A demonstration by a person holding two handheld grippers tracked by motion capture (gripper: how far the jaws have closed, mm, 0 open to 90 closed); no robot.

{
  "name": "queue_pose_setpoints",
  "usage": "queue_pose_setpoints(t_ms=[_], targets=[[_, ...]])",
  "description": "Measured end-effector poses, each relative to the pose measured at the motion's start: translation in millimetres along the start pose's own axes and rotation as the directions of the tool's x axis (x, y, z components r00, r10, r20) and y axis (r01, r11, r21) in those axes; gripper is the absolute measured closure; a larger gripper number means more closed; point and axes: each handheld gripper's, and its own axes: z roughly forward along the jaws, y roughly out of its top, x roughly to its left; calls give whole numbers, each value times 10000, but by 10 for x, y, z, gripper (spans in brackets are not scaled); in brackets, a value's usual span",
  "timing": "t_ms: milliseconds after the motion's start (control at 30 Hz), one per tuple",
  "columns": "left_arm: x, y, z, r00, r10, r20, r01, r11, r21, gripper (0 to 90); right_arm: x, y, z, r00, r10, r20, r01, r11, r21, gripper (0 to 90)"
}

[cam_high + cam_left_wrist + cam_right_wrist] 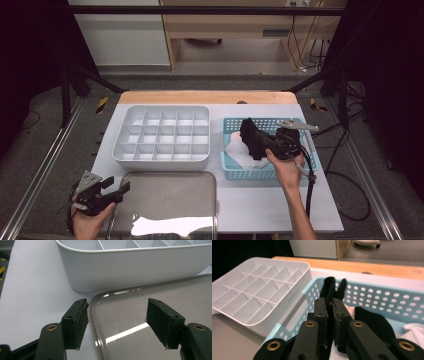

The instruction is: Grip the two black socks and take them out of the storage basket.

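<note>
A black sock (250,136) (330,291) hangs pinched between the jaws of my right gripper (261,137) (330,308), lifted over the light blue perforated basket (295,170) (372,292). More black and white cloth (236,150) (412,328) lies inside the basket. At the table's front left corner my left gripper (120,187) (117,322) stands open, nothing between its pads. Its jaws straddle the left rim of a shiny metal tray (165,200) (150,295). Behind the tray sits a white divided organizer box (161,135) (135,267) (254,290), its compartments bare.
The table top is pale grey-white with a wooden strip (207,96) along its far edge. Black frame bars and cables stand around the table on the floor. A cable (310,190) trails from the right gripper beside the basket.
</note>
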Motion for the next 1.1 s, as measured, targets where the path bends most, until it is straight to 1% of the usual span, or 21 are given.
queue_pose_setpoints(t_ms=[67,167,233,333,367,433,467,500,567,667,767,800,833,867,900,933,967,1000,1100], targets=[[8,1,-4,10000,-9,-69,8,10000,-37,328,19,34,-30,10000,-49,-13,48,9999,-121,836],[16,0,-5,9998,64,-207,-69,9997,-218,340,49,75,-86,9998,-166,-68,164,9995,-279,836],[23,1,-10,9998,18,-211,-23,9998,-221,350,64,97,-134,9998,-174,-105,170,9990,-415,836],[26,0,-12,9996,-10,-293,3,9997,-235,349,84,122,-182,9997,-234,-90,230,9987,-445,836],[31,0,-16,9998,-38,-185,33,9998,-218,374,113,141,-231,9992,-386,-139,380,9982,-474,836],[26,-4,-19,9996,12,-268,-21,9995,-301,384,157,150,-281,9983,-542,-196,532,9973,-497,836],[26,-4,-19,9996,12,-268,-21,9995,-301,390,157,150,-281,9983,-542,-196,532,9973,-497,836],[30,-3,-28,9996,22,-287,-34,9991,-421,390,201,149,-335,9976,-632,-292,616,9967,-535,836],[35,-2,-41,9994,35,-344,-53,9987,-501,384,235,139,-381,9968,-707,-371,689,9964,-492,835],[42,2,-53,9996,-62,-262,49,9987,-513,386,288,106,-454,9958,-791,-470,770,9960,-444,836],[35,2,-59,9997,-44,-233,30,9982,-591,384,336,60,-543,9940,-864,-670,830,9952,-524,836],[35,2,-59,9997,-44,-233,30,9982,-591,384,336,60,-543,9940,-864,-670,830,9952,-524,836],[34,1,-60,9997,-70,-255,55,9982,-593,383,367,29,-610,9929,-892,-793,848,9947,-573,836],[34,1,-60,9997,-70,-255,55,9982,-593,382,367,29,-610,9929,-892,-793,848,9947,-573,836],[37,1,-62,9996,-58,-268,42,9981,-619,382,403,1,-686,9909,-938,-966,882,9942,-609,836],[40,1,-62,9998,-50,-186,38,9981,-619,382,417,-8,-708,9902,-955,-1021,891,9939,-650,836],[38,1,-61,9998,-59,-209,46,9983,-589,378,438,-21,-738,9888,-982,-1121,912,9936,-659,835],[38,1,-61,9998,-59,-209,46,9983,-589,377,438,-21,-738,9888,-982,-1121,912,9936,-659,835],[31,1,-61,9996,-137,-250,126,9990,-437,370,536,-91,-835,9835,-1187,-1366,1092,9912,-747,835]])
